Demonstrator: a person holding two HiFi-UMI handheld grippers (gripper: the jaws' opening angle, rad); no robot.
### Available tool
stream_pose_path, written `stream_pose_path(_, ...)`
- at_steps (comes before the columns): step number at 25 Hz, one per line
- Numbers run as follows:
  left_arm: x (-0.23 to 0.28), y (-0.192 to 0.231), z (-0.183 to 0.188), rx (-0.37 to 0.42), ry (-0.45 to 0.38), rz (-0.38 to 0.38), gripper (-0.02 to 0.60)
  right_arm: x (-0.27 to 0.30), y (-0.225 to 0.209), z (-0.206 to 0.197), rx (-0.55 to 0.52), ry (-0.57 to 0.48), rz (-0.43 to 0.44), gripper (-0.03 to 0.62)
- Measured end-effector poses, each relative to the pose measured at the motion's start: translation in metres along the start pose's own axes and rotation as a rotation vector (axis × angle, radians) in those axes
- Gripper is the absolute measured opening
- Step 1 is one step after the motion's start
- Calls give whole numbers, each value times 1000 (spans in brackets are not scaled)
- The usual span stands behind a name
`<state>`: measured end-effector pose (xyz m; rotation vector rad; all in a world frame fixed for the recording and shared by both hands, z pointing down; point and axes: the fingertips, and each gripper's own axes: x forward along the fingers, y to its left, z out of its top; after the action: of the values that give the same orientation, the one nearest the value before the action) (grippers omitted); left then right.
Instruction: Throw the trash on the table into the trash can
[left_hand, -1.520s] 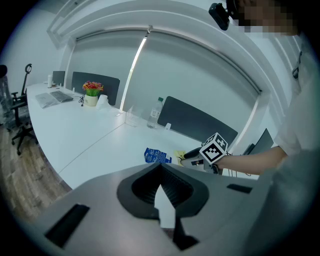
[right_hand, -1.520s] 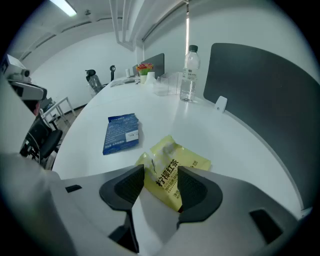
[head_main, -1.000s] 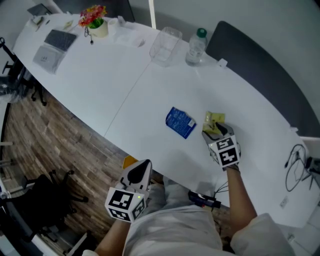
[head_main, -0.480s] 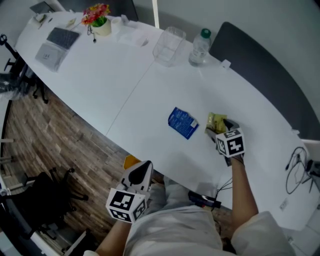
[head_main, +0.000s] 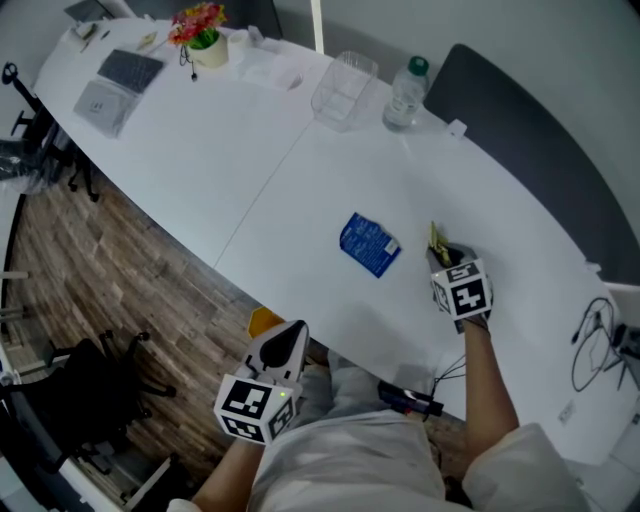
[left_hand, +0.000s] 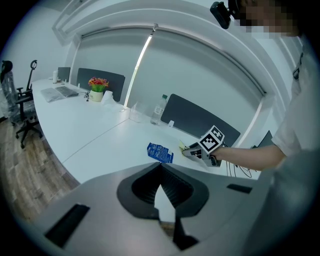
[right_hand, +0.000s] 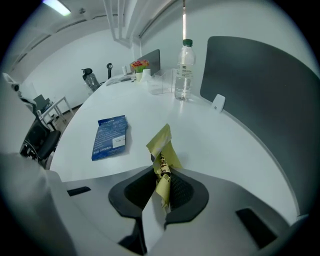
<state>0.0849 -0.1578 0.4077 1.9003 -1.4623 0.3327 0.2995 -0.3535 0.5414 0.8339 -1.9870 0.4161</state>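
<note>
My right gripper (head_main: 441, 258), right of centre in the head view, has just been closing and now pinches a yellow wrapper (right_hand: 161, 150), forearm outstretched. My left gripper (head_main: 286, 336) hangs lower left, jaws together, empty.

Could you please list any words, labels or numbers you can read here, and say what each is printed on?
No text can be read for certain.
Blue packet: white print, too small to read.
Yellow wrapper: dark lettering, creased and blurred.
Water bottle: label too small to read.
</note>
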Motion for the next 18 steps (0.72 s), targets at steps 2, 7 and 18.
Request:
stream_pose_path(2,-1,0,1,2,-3,2,2,-1,3,4,-24,-22,-6,51)
stream_pose_path(7,-4,1,4,1,-19,9,2,-11,6,16,-32,-69,-23,41)
stream_pose_path(18,-23,4,14,-5,-85,23,2,-54,24,38,-12,-152,0,37)
